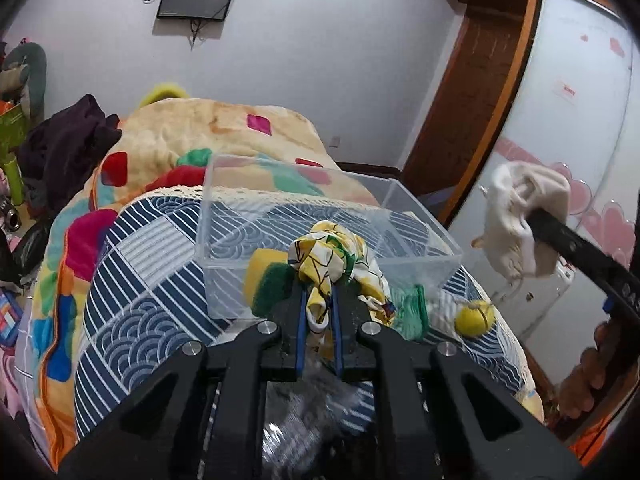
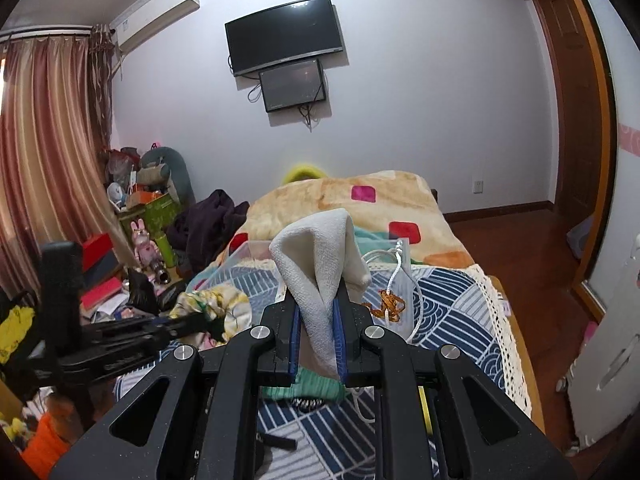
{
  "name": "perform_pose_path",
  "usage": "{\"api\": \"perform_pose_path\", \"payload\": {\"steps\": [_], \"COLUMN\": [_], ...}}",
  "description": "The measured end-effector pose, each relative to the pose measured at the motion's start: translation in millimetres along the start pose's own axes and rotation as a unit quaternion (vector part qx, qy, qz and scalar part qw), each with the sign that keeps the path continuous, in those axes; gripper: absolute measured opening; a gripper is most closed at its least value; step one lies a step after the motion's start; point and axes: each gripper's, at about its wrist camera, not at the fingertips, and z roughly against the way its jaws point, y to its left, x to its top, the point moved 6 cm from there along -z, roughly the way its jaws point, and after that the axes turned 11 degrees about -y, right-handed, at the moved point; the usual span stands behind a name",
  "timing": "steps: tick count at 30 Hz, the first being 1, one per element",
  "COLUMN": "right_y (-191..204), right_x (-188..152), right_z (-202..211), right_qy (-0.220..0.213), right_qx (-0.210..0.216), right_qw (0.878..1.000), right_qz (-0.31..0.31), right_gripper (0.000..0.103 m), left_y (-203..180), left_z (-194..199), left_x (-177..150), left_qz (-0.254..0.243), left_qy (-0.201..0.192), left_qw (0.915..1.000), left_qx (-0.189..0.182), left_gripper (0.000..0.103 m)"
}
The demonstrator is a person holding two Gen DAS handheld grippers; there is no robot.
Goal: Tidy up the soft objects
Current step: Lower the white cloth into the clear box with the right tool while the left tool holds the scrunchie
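Two grippers, both mine, each clamped on a piece of cloth.

Item one: my left gripper (image 1: 320, 300), jaws closed tight on a yellow, white and green patterned cloth (image 1: 326, 258). The cloth bunches up above the blue-lined fingers (image 1: 303, 312) and hangs clear of the bed, in front of the clear plastic box (image 1: 224, 216).

Item two: my right gripper (image 2: 318, 320), jaws closed on a cream-white cloth (image 2: 320, 264). The cloth stands up in a folded peak above the fingers. In the left wrist view it is off to the right, held up in the air, well apart from the box.

Item three: the clear plastic box, open-topped, resting on the blue-and-white patterned cover (image 1: 132, 320) on the bed.

Item four: a yellow sponge with green scouring side (image 1: 268, 276), just beside the box's near wall, partly behind my left gripper.

Item five: a green knitted piece (image 1: 414, 312), lying on the cover to the right of my left gripper.

Item six: a yellow ball (image 1: 474, 318), on the cover just right of the green piece.

Item seven: a white cord with an orange trim (image 2: 386, 304), draped at the box in the right wrist view.

Item eight: a colourful fleece blanket (image 1: 180, 128) beyond the cover.
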Motion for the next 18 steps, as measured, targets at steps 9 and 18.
{"api": "perform_pose_path", "payload": {"steps": [9,18], "right_y": [-4,-4], "right_x": [-11,4], "right_z": [-14,-23], "right_qy": [0.022,0.018], "right_qx": [-0.005,-0.012], "right_qw": [1.000,1.000], "right_qz": [-0.007,0.005], "right_gripper": [0.013,0.013], "left_y": [4,-6], "left_z": [0,22], "left_x": [21,36], "left_qz": [0.005,-0.013], "left_qy": [-0.016,-0.044], "left_qw": [0.9998,0.9989], "left_qx": [-0.006,-0.010], "left_gripper": [0.010,0.010]}}
